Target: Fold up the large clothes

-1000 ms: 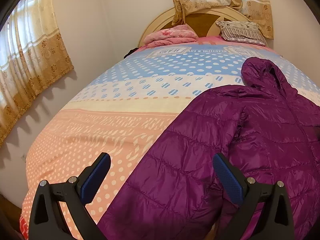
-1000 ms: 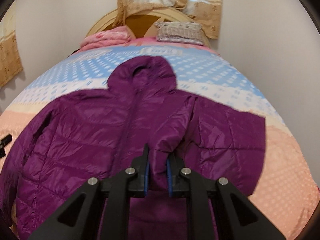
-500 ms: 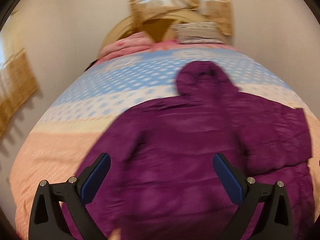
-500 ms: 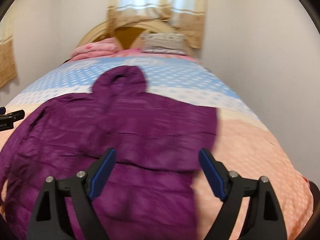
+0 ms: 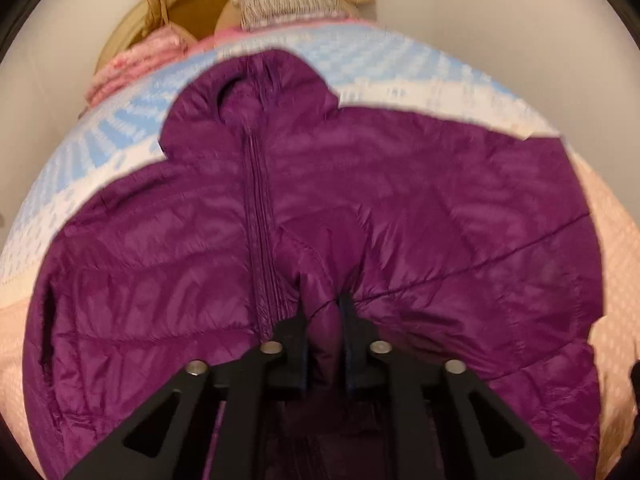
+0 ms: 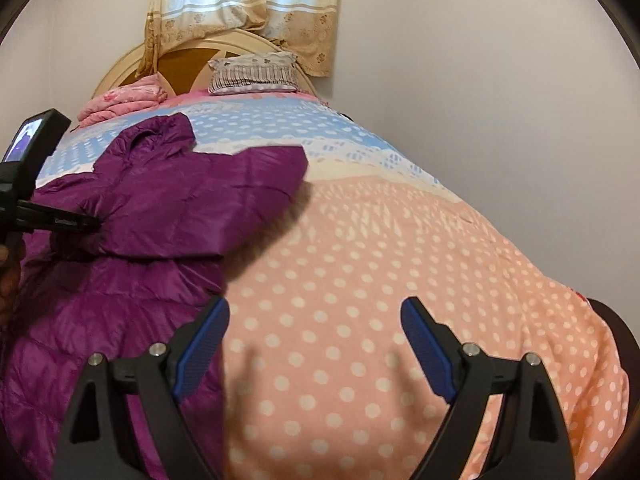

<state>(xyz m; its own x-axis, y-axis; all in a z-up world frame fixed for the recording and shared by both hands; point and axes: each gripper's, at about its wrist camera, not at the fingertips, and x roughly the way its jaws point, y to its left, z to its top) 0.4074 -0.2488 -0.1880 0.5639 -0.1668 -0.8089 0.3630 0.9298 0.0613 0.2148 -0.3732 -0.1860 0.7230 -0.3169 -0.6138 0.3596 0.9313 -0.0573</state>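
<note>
Since a second ago both tongs have traded roles: the left gripper [image 5: 323,300], which hung wide apart over the bed's near left side, is now over the middle of the purple jacket [image 5: 400,208] and its jaws are closing on a pinched ridge of quilted fabric just right of the zipper; the right gripper [image 6: 316,344], which then clamped a fold of the sleeve, now stands released with its blue pads [image 6: 428,350] wide apart and nothing between them, above the pink dotted bedspread [image 6: 400,264].

From the left wrist view, fabric bunches up between the black fingers and creases radiate from the pinch. Beyond it the jacket lies spread front-up on the bed, its hood [image 5: 248,92] pointing toward the headboard [image 5: 132,36], the right sleeve folded across the chest.

From the right wrist view, the left pad sits just at the jacket's right edge, while the folded sleeve [image 6: 224,184] lies across the body farther up. At the left border the other tool's black finger touches the jacket, with a small lit screen above it. Farther off are a striped pillow [image 6: 256,72], a pink folded blanket [image 6: 120,100] and beige curtains [image 6: 248,8].
</note>
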